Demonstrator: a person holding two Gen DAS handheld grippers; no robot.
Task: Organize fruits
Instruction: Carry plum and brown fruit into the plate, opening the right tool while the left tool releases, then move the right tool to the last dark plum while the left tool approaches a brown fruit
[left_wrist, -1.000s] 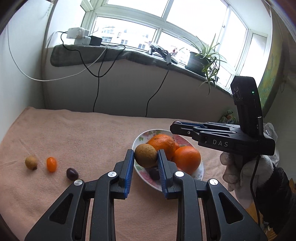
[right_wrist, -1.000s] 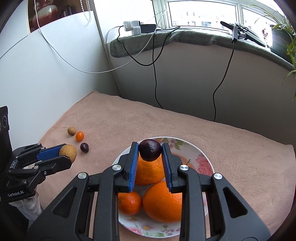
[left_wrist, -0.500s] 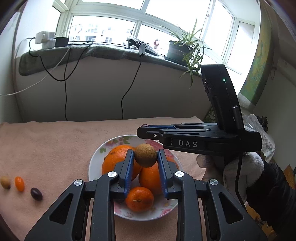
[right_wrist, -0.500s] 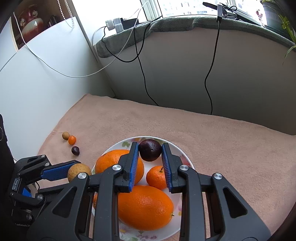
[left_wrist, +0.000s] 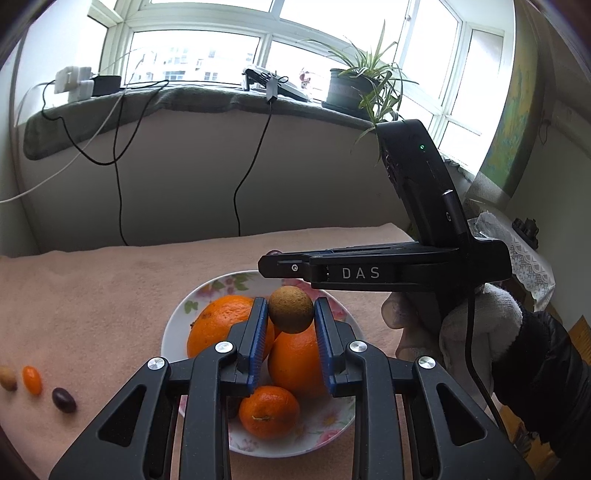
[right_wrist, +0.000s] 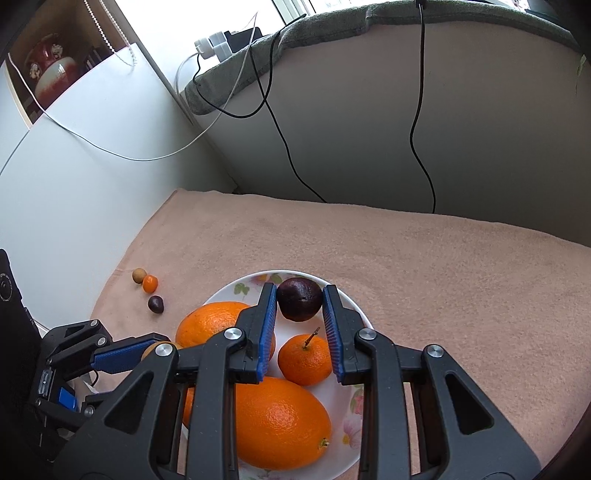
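While three tiny fruits (right_wrist: 149, 290) sat in a row on the pink cloth (right_wrist: 406, 258) far left, my left gripper (left_wrist: 290, 321) squeezed a brown round fruit (left_wrist: 290, 309) above the flowered plate (right_wrist: 356, 402) of oranges (right_wrist: 280, 421). My right gripper (right_wrist: 300, 317) pinched a dark purple fruit (right_wrist: 299, 299) over the plate's far rim.

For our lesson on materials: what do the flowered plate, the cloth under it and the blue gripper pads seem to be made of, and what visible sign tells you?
Plate: probably glazed ceramic; glossy white with printed flowers.
Cloth: pink terry-like fabric; matte, fuzzy nap.
Blue pads on the right gripper: likely rubber or soft plastic; fine ribs. They clamp a dark purple fruit.
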